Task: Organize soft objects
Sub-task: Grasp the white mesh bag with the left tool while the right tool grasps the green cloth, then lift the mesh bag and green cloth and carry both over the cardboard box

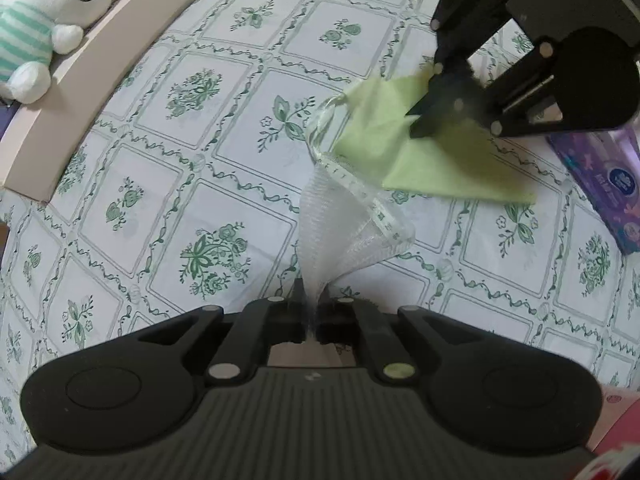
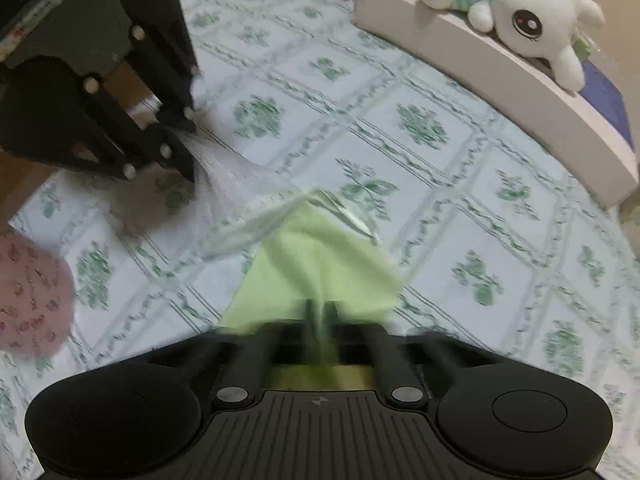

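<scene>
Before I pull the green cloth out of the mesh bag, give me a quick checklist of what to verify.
1. Left tongs shut on the white mesh drawstring bag: ok.
2. Right tongs shut on the light green cloth: ok.
3. Cloth fully out of the bag: cannot tell.
4. Bag lifted off the floral tablecloth: ok.
5. Purple tissue pack away from the cloth: ok.
</scene>
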The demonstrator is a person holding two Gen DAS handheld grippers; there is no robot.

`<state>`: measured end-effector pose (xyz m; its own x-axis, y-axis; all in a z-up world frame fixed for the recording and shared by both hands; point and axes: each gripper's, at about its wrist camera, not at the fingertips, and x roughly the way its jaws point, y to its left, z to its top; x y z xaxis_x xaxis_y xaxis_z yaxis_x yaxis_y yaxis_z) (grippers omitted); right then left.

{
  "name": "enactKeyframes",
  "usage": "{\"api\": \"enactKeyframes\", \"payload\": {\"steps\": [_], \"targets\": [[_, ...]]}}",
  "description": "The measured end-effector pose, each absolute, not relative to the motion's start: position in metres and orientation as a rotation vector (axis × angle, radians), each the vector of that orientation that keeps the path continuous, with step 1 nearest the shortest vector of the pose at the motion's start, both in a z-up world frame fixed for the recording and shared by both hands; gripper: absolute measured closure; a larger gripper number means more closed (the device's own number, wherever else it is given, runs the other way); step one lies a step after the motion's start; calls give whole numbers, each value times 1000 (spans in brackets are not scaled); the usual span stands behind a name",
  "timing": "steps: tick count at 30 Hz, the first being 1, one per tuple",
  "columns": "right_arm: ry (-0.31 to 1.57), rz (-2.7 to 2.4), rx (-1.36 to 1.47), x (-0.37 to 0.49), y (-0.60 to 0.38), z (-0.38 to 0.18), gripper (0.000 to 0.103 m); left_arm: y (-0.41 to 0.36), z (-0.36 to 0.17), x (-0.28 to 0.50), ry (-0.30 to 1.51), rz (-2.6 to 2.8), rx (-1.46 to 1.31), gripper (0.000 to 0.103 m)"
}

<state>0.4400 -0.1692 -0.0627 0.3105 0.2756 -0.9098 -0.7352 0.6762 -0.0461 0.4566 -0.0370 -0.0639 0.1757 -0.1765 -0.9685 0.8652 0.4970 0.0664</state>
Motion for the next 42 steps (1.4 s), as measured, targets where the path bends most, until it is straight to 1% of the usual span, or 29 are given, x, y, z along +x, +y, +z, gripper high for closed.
{"api": "enactKeyframes", "payload": {"steps": [8, 15, 21, 31, 42], "targets": [[1011, 650, -504, 430, -179, -52, 103, -31, -44, 455, 1140, -749, 702, 100], [957, 581, -432, 422, -194, -18, 103, -30, -10, 451, 1101, -684, 615, 100], [925, 536, -337, 406, -205, 12, 103, -43, 25, 436, 1066, -630, 475, 100], [855, 518, -175, 345, -226, 59, 103, -68, 75, 367, 1005, -620, 252, 100], [797, 548, -46, 256, -241, 82, 103, -72, 90, 262, 950, -543, 128, 100]]}}
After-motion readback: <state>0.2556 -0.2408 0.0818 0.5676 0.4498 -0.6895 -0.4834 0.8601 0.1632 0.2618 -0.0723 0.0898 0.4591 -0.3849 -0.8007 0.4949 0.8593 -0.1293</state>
